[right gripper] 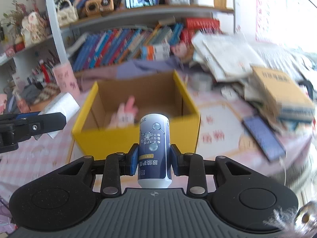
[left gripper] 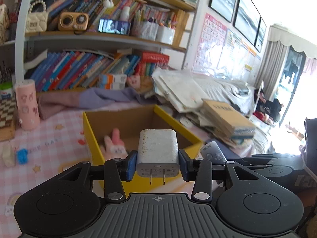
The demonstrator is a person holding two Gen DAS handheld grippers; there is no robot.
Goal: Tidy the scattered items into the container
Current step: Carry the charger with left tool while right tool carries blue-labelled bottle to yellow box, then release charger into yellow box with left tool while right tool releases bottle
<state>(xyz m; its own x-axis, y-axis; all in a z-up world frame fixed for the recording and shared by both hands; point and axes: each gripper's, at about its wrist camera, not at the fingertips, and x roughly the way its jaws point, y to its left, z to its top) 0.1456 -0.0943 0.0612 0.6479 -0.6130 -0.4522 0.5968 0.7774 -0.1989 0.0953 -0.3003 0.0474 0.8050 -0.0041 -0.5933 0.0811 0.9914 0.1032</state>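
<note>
My left gripper [left gripper: 158, 165] is shut on a white plug charger [left gripper: 158, 148], prongs facing the camera, held just in front of the yellow cardboard box [left gripper: 93, 134]. My right gripper [right gripper: 154, 161] is shut on a blue and white bottle [right gripper: 153, 150], held in front of the same box [right gripper: 136, 136]. A pink plush rabbit [left gripper: 115, 144] lies inside the box; it also shows in the right wrist view [right gripper: 124, 115]. The left gripper and charger [right gripper: 61, 105] show at the left of the right wrist view. The bottle [left gripper: 213, 152] shows beside the left gripper.
A blue eraser [left gripper: 21, 155] and a pale block [left gripper: 8, 154] lie on the pink checked cloth at left. A pink cylinder [left gripper: 26, 103] stands behind them. A phone [right gripper: 263, 136] lies right of the box. Piled papers and a brown box [left gripper: 227, 117] crowd the right; bookshelves stand behind.
</note>
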